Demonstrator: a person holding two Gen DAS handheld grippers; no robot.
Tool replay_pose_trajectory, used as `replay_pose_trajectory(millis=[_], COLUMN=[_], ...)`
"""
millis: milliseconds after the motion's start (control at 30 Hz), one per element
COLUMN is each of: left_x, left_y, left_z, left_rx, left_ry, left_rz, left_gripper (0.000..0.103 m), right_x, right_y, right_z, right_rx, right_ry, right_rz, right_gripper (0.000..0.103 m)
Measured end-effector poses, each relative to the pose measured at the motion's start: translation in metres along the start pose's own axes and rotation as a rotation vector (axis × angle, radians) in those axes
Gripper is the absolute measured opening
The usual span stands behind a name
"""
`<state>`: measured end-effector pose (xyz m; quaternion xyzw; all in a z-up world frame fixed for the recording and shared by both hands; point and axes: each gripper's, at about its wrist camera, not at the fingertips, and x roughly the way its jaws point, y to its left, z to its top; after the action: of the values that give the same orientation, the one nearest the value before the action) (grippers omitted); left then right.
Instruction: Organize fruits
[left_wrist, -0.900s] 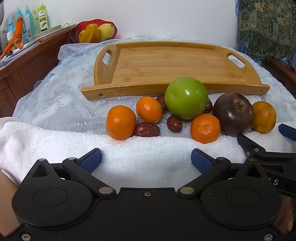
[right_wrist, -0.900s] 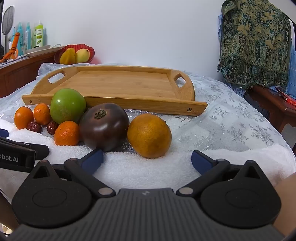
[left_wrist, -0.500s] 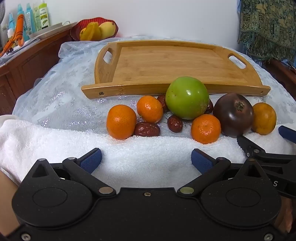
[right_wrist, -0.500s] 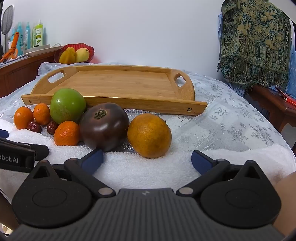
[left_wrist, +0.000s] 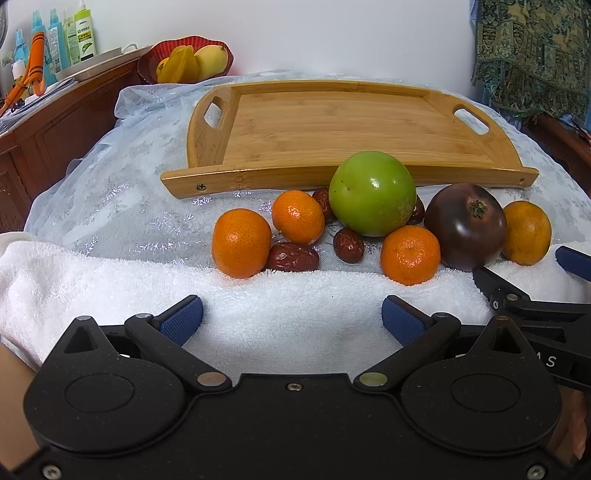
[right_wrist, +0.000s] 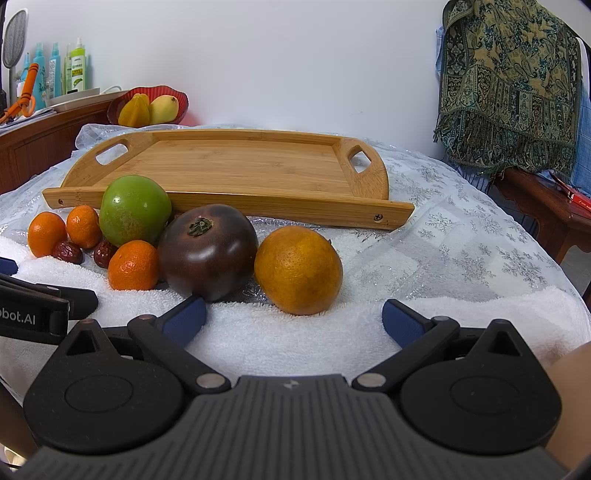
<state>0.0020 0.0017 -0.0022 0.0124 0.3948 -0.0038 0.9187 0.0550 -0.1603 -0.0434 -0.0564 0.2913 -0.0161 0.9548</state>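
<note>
The rectangular bamboo tray with cut-out handles (left_wrist: 332, 125) holds nothing; the fruits lie along its near edge: a green apple (left_wrist: 372, 193), a dark purple tomato (right_wrist: 208, 252), a large orange (right_wrist: 298, 270) and small tangerines (left_wrist: 241, 243). The left gripper (left_wrist: 291, 315) and right gripper (right_wrist: 293, 317) hover over the white towel (left_wrist: 110, 280), fingers spread. Only the right view shows the patterned shawl (right_wrist: 506, 85) whole.

Glossy green apple (left_wrist: 372, 192), dark purple-brown tomato (right_wrist: 208, 251), bright orange mandarins (left_wrist: 241, 242), wrinkled red-brown jujubes (left_wrist: 293, 257). Honey-toned bamboo tray (left_wrist: 332, 125). Plain white towel (left_wrist: 110, 280). Silver snowflake-patterned tablecloth (right_wrist: 461, 229). Teal-and-gold paisley shawl (right_wrist: 509, 81).
</note>
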Motion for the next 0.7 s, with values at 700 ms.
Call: replay_pose_trajectory(millis=[700], left_x=[-0.0021], left_y=[-0.0017], left_z=[0.0002], left_rx=[0.003], left_ry=[-0.004], left_rz=[0.001], left_gripper=[0.103], right_x=[0.0003], right_y=[0.0001], right_z=[-0.0002], right_rx=[-0.001], right_ry=[0.001], right_rz=[0.000], right_gripper=[0.103])
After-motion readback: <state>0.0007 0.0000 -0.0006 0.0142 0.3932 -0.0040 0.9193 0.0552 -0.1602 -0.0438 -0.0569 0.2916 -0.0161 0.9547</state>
